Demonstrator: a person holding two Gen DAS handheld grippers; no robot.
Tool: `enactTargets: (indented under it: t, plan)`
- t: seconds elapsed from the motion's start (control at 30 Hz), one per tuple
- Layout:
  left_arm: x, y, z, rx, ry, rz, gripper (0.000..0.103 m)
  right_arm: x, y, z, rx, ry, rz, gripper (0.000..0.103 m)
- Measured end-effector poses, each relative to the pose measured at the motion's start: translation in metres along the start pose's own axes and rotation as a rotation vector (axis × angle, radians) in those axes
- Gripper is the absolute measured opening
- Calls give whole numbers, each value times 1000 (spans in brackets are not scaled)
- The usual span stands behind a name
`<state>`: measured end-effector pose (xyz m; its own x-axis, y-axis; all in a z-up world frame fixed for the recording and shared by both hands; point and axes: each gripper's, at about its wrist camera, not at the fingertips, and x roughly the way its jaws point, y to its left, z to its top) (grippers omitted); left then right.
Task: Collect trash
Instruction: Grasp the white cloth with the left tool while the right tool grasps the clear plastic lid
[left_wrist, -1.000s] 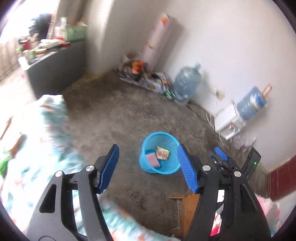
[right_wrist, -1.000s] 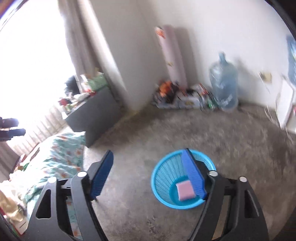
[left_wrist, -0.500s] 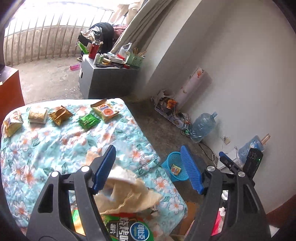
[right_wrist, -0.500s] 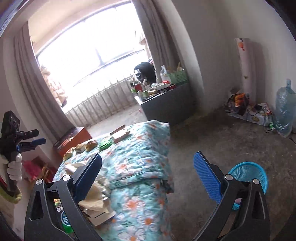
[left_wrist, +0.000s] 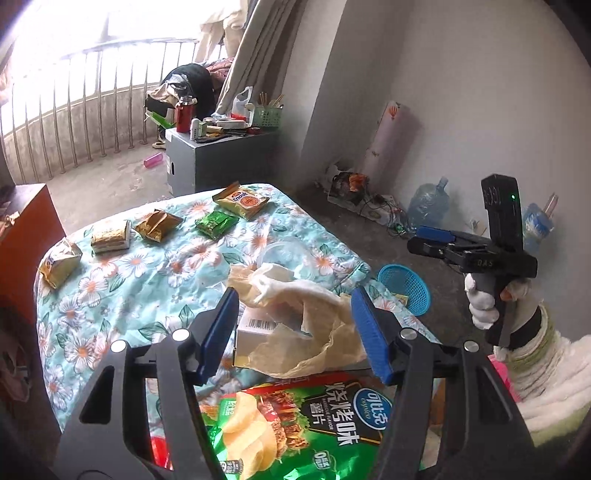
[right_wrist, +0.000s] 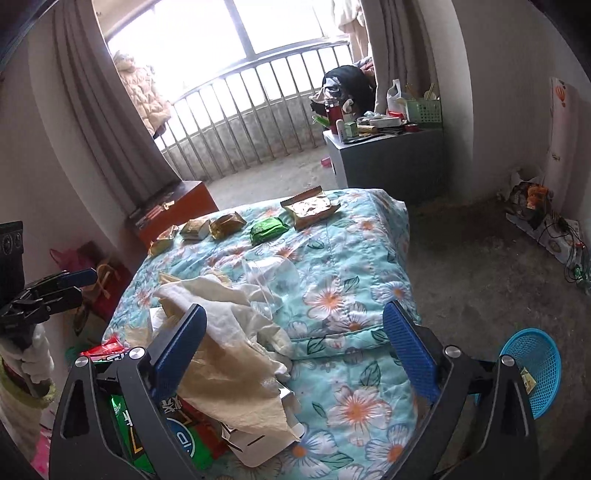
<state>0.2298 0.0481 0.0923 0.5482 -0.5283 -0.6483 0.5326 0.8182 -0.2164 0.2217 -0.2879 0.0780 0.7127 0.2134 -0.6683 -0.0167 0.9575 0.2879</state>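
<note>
The left hand-held gripper (left_wrist: 293, 332) hangs with jaws apart, just narrowed, over crumpled paper (left_wrist: 295, 295) on the bed (left_wrist: 147, 266), gripping nothing. The right hand-held gripper (right_wrist: 295, 343) is spread wide and empty. Far along the bed lie snack packets (left_wrist: 216, 223); the blue basket (right_wrist: 535, 369) stands on the floor to the right.

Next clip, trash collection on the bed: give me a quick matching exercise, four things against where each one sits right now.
Things:
1. blue mesh basket
2. green chip bag
3. Errook snack packet
4. red thermos

Places:
a. far end of the floral quilt
b. on the grey cabinet
c. on the floor beside the bed
d. near edge of the bed, under the left gripper

Pairs: 1-c, 2-d, 3-a, 4-b
</note>
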Motion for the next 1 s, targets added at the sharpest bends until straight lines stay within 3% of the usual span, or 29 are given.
enactTargets:
  t: [0.13,0.3,0.53,0.73,0.9,1.0]
  plan:
    - [28,2,9,46,58,-1,49,32,9,12,-24,46,-3,82]
    - [75,20,22,-23,186,-16,32,75,24,29,-86,101,-9,68]
    - [117,42,26,-108,310,-43,23,138,42,42,-183,187,-13,56]
    - [122,47,28,-124,315,-77,5,170,53,39,-265,241,-48,44]
    - [115,46,30,-124,281,-96,3,170,50,38,-286,222,-93,35]
    - [106,46,34,-132,227,-100,3,166,40,41,-242,212,-101,14]
